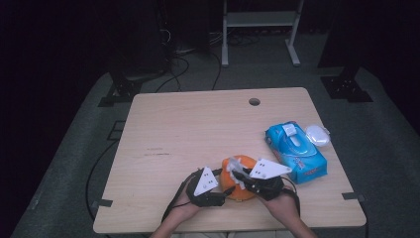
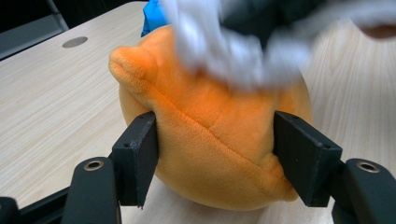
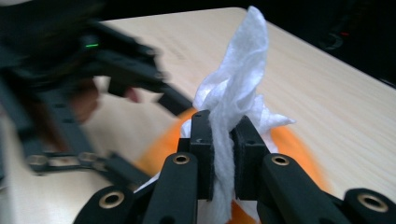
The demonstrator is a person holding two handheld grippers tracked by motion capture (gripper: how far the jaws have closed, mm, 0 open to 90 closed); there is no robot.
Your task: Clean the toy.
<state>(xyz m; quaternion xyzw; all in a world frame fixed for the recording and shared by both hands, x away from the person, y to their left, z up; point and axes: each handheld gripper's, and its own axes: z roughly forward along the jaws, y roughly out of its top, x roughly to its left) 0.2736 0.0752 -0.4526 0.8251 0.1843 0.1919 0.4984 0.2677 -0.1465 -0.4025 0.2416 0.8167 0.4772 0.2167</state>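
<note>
From the high view, I have both tools at the near edge of the table. My left tool and right tool meet at the orange plush toy, which sits near me, a little right of the middle. The blue wipes pack lies to the right, its white lid flipped open beside it. I judge the wipe is already out of the pack and the toy is secured, so the wiping itself is what remains.

In the left gripper view, my left tool is clenched on the orange plush toy: both black pads press into its soft sides, and it rests on the table. A blurred white wipe crosses the top of the toy. The squeeze on the toy is plain here, where the high view leaves it hidden.

In the right gripper view, my right tool grips the white wipe tightly, its crumpled end sticking up past the pads. The toy lies just beyond, orange and blurred. My left tool shows dark at the left.
</note>
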